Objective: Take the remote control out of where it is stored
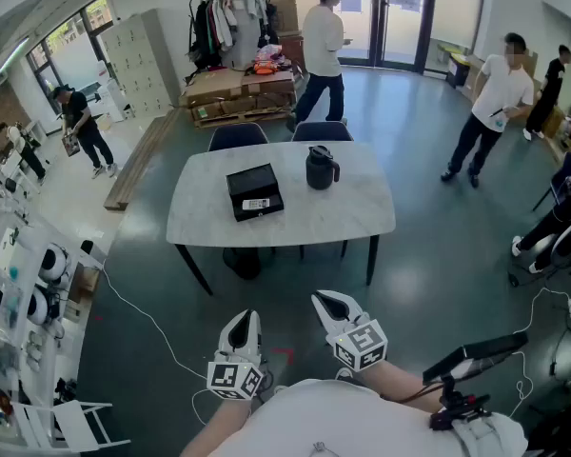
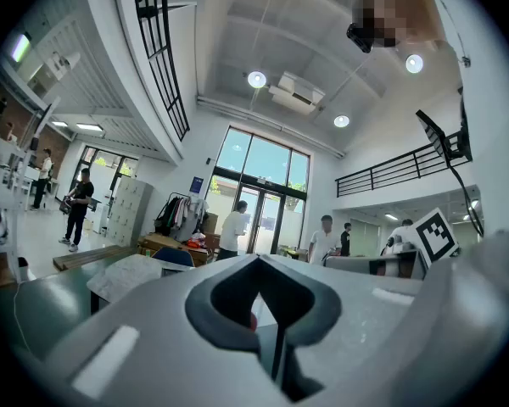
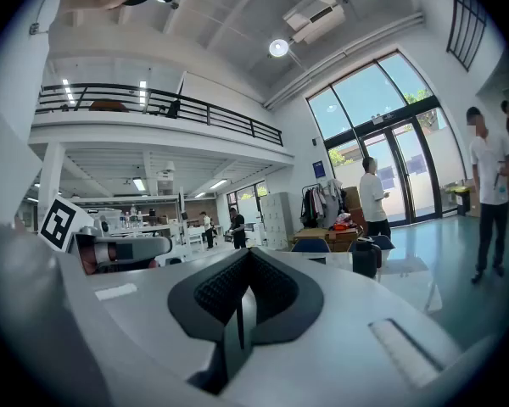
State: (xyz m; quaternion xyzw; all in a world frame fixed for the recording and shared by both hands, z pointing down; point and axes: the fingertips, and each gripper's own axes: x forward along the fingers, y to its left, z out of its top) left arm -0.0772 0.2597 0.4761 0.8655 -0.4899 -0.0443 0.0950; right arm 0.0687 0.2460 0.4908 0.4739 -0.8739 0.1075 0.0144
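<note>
Head view: remote control (image 1: pixel 256 203), a small pale flat slab, too small for detail, lying at the near edge of a shallow black box (image 1: pixel 250 181); whether on its lid or inside it, impossible to tell. Black box square and matte, resting flat on a white, faintly veined tabletop (image 1: pixel 362 212) with rounded corners and thin dark legs, left of centre. Near it to the right, upright, a matte black jug (image 1: pixel 321 168) with a handle. Beyond the far edge, two dark blue chairs (image 1: pixel 238 135) tucked in. All around, smooth grey-green floor (image 1: pixel 438 274) with a dull sheen. Well apart from the remote control, on the near side of the table and above the floor: left gripper (image 1: pixel 245 320) and right gripper (image 1: pixel 325 301), glossy white shells with dark ribbed pads and marker cubes, side by side, noses aimed toward the table. Seen in both gripper views: jaws pressed together, gripping nothing.
</note>
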